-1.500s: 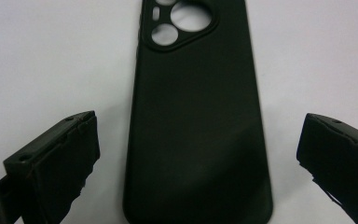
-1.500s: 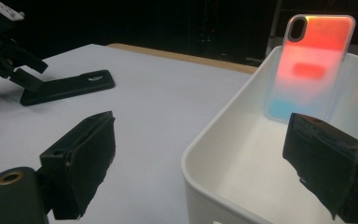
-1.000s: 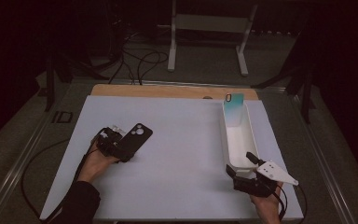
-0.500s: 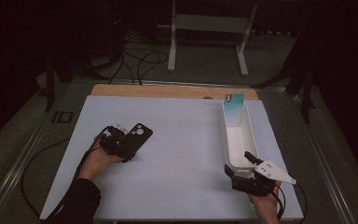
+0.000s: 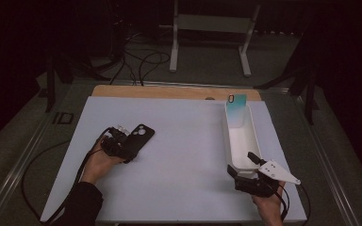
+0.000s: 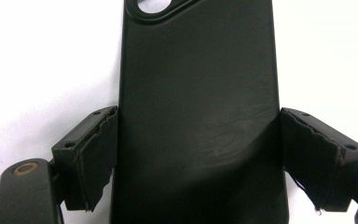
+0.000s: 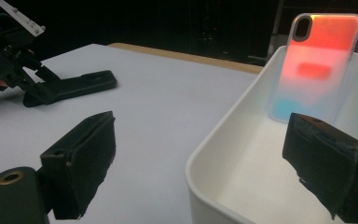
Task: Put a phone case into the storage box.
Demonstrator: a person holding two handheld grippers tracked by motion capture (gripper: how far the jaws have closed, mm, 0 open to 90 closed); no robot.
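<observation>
A black phone case (image 5: 140, 135) lies flat on the white table top, left of centre. My left gripper (image 5: 125, 145) has its jaws on either side of the case's near end. In the left gripper view the black phone case (image 6: 198, 93) fills the gap and both pads (image 6: 95, 154) touch its long edges; the jaws have just been closing onto it. My right gripper (image 5: 240, 163) stands open at the near end of a white tray (image 5: 227, 141). A colour-shifting phone case (image 7: 319, 65) leans upright against the tray's far wall (image 7: 242, 107).
The white board (image 5: 184, 160) covers the table, with a wooden strip (image 5: 169, 92) along its back edge. A white stand (image 5: 209, 23) and cables (image 5: 141, 59) sit on the dark floor behind. My left gripper (image 7: 35, 93) is seen far left in the right gripper view.
</observation>
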